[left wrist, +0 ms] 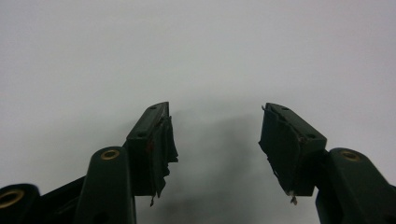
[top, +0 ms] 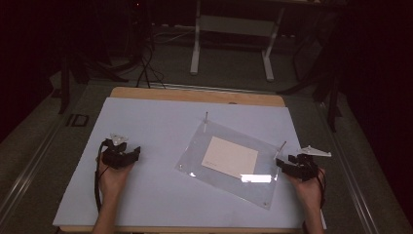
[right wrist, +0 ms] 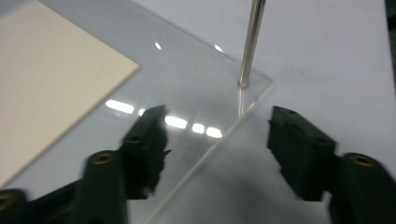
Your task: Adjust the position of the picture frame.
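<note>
The clear acrylic plate (top: 229, 163) lies flat on the pale blue mat (top: 146, 126), turned askew, with a cream card (top: 230, 157) under its middle and two thin metal pins (top: 281, 148) standing up from the corners on its far and right sides. The right gripper (top: 285, 165) sits at the plate's right corner with its jaws wide apart and nothing between them; in the right gripper view the plate's edge (right wrist: 212, 149) runs up between the two jaws toward the nearer pin (right wrist: 250, 44). The step in hand looks like taking hold at that corner, either of the pin or of the plate's rim. To do it well, I would line the jaws up squarely on whichever is meant before closing, since the plate is glossy and thin and a skewed bite would likely slide it over the mat or tip the pin. The left gripper (top: 124, 157) rests on the mat well to the left of the plate, jaws apart and empty over bare mat (left wrist: 215, 70); bringing it to the plate's left edge could steady the sheet.
</note>
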The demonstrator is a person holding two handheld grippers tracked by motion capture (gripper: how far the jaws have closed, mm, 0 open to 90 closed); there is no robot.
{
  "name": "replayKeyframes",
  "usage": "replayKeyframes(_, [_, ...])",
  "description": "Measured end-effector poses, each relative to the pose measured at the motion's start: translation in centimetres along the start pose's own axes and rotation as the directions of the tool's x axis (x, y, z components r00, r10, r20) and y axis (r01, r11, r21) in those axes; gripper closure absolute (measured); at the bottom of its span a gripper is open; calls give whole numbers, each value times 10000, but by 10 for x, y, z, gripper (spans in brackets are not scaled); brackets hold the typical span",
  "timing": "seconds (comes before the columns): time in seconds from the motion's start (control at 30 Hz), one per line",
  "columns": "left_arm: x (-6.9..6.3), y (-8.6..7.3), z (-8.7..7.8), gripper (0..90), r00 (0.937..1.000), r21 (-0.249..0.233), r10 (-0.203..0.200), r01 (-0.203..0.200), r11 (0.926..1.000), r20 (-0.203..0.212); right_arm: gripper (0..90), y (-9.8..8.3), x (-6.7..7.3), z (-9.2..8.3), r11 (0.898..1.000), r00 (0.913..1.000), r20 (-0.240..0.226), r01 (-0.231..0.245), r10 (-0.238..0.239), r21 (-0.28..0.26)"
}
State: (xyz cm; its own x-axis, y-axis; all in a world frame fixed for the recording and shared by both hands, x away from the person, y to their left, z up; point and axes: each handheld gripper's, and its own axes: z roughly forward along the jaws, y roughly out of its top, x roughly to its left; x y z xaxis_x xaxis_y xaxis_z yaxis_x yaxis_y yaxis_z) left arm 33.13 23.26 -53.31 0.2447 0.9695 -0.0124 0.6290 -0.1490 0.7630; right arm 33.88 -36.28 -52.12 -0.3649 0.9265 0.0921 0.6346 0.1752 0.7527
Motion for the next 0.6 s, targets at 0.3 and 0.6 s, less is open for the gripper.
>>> replayKeyframes(0.3, [-17, 3, -4, 473, 9935, -190, 890, -879, 9959, 703, 442, -1, 2, -5, 9985, 9992, -329, 206, -223, -514])
replayKeyframes(0.6, [-25, 5, 0, 478, 9877, -148, 1120, -1111, 9937, 1088, 483, 2, 8, 1, 9976, 9981, 121, 609, -605, -343])
